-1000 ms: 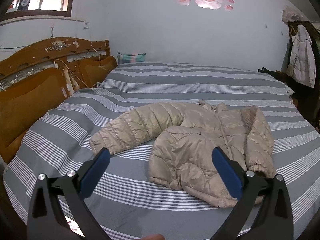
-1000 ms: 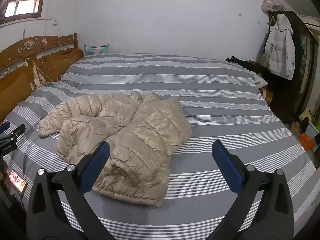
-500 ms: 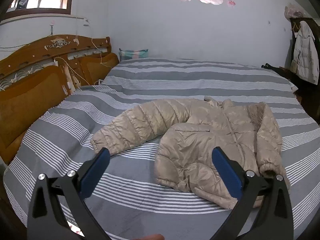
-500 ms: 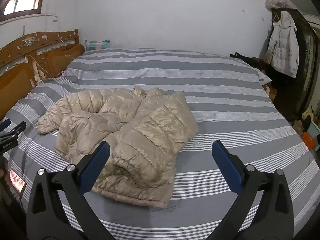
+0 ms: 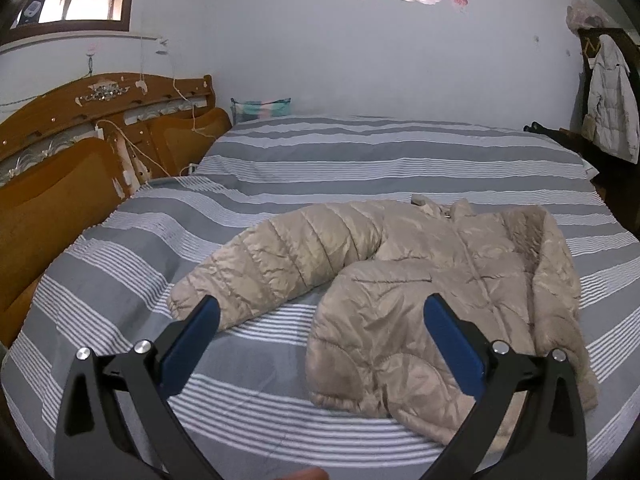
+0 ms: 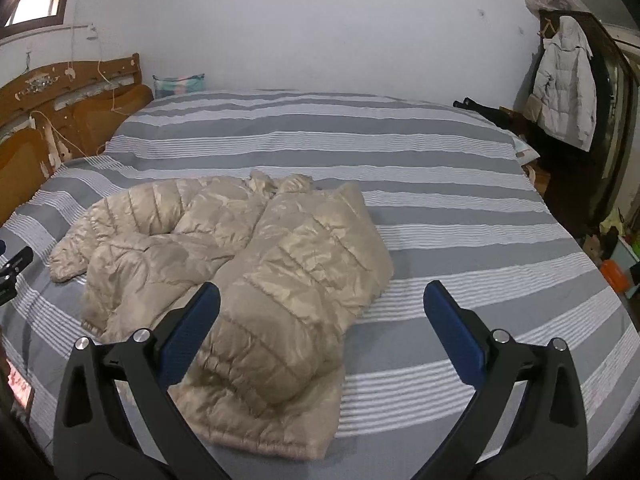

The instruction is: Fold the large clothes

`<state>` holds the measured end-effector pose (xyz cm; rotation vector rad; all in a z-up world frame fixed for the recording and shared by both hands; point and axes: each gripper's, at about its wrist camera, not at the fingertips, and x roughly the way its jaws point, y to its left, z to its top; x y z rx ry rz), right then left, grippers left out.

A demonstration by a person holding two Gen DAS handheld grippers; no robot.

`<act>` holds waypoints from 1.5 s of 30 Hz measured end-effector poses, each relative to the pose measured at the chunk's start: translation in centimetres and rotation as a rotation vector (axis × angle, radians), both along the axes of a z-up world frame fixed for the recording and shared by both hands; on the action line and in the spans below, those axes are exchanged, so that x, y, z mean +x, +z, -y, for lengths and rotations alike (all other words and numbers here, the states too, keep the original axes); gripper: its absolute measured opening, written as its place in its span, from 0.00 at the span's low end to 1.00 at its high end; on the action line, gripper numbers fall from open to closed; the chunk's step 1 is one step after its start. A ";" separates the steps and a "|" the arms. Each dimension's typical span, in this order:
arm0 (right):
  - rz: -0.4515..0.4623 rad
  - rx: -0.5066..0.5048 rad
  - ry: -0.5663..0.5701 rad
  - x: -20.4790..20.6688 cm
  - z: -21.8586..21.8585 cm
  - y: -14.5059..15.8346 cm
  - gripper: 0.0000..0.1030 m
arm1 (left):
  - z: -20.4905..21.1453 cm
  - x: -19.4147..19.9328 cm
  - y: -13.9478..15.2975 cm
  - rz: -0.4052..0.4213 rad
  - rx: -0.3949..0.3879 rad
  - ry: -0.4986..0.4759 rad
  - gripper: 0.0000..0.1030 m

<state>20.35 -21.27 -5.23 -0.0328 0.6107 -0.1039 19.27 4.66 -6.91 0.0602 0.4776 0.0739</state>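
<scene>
A beige quilted puffer jacket [image 5: 420, 272] lies crumpled on the grey striped bed [image 5: 360, 160]. One sleeve [image 5: 272, 256] stretches left toward the headboard; the other side is folded over the body. It also shows in the right wrist view [image 6: 248, 264]. My left gripper [image 5: 320, 312] is open and empty, above the near bed edge just short of the sleeve cuff and hem. My right gripper [image 6: 320, 300] is open and empty, over the jacket's near right part. The left gripper's tip [image 6: 16, 260] shows at the left edge of the right wrist view.
A wooden headboard [image 5: 80, 140] runs along the left. A folded cloth [image 5: 260, 108] sits by the far wall. A white coat [image 6: 564, 84] hangs on a dark wardrobe at the right, with clutter [image 6: 612, 260] on the floor below. A lit phone [image 6: 20, 384] lies at the near left.
Both grippers have moved a little closer to the jacket, the views shifting slightly; both stay open and the jacket has not moved.
</scene>
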 end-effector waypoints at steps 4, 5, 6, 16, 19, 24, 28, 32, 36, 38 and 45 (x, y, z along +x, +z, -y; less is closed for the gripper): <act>-0.007 0.001 -0.008 1.9 0.3 -0.4 0.97 | -0.3 1.5 -0.2 0.000 -0.006 -0.004 0.99; -0.011 0.001 -0.007 2.4 0.4 -0.6 0.97 | -0.3 1.8 -0.3 0.000 -0.004 -0.005 0.99; -0.015 -0.001 -0.010 3.0 0.4 -0.9 0.97 | -0.4 2.3 -0.5 0.000 0.002 -0.005 0.99; -0.046 -0.020 -0.030 8.2 0.5 -2.7 0.97 | -1.7 7.0 -2.1 -0.018 0.034 -0.002 0.99; -0.057 -0.025 -0.032 9.9 0.5 -3.4 0.97 | -2.2 8.3 -2.4 -0.018 0.034 0.001 0.99; -0.106 -0.011 -0.055 13.6 0.7 -5.5 0.97 | -3.2 10.7 -3.4 -0.031 0.032 0.011 0.99; -0.158 0.007 -0.095 17.2 1.1 -7.7 0.97 | -3.9 13.3 -4.5 -0.042 0.032 0.011 0.99; -0.226 -0.047 -0.114 20.6 1.2 -10.6 0.83 | -5.4 16.5 -6.0 -0.076 0.034 0.032 0.99; -0.316 -0.047 -0.114 23.0 2.6 -13.2 0.33 | -6.4 18.7 -6.9 -0.092 0.063 0.043 0.99; -0.316 -0.084 -0.142 23.3 3.9 -13.3 0.13 | -6.8 19.4 -7.2 -0.098 0.056 0.046 0.98; -0.253 -0.316 -0.362 25.4 16.4 -11.3 0.08 | -7.6 20.4 -9.4 -0.147 0.072 0.043 0.99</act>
